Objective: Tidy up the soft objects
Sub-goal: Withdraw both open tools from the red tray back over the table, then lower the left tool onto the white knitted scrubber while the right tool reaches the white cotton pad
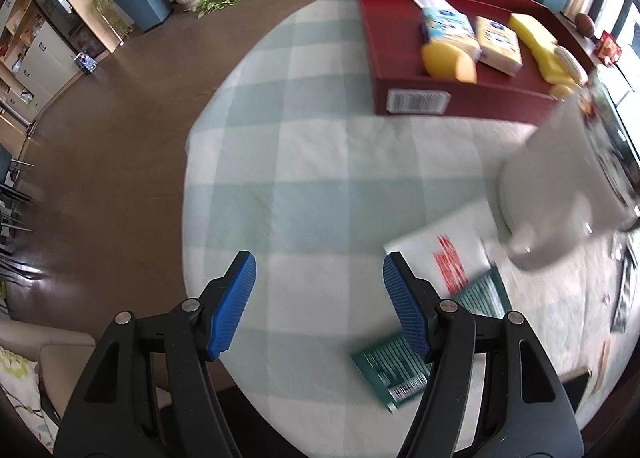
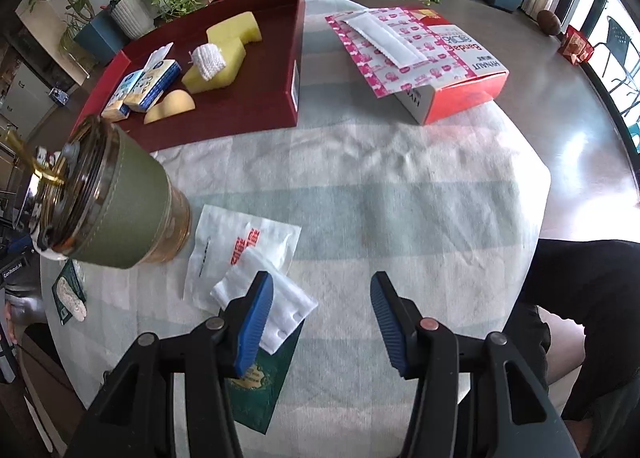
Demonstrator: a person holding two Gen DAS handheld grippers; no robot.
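A dark red tray (image 1: 404,69) (image 2: 224,113) lies on the checked cloth and holds yellow sponges (image 2: 234,33) (image 1: 536,37), tissue packs (image 1: 448,31) (image 2: 150,87) and a white knitted pad (image 2: 208,59). My left gripper (image 1: 316,276) hangs open over bare cloth, with nothing between its blue pads. A white pouch with red print (image 1: 444,254) (image 2: 244,242) lies just right of it, partly over a green packet (image 1: 400,366). My right gripper (image 2: 322,298) is open too; its left finger (image 2: 256,322) overlaps a white folded cloth (image 2: 280,302) and a green packet (image 2: 260,390).
A green-sleeved glass cup (image 2: 120,209) stands left of the white pouch; a blurred pale object (image 1: 560,185) rises at the right of the left wrist view. A red and white bandage box (image 2: 440,69) with loose sheets lies right of the tray. A person's dark sleeve (image 2: 592,298) is at right.
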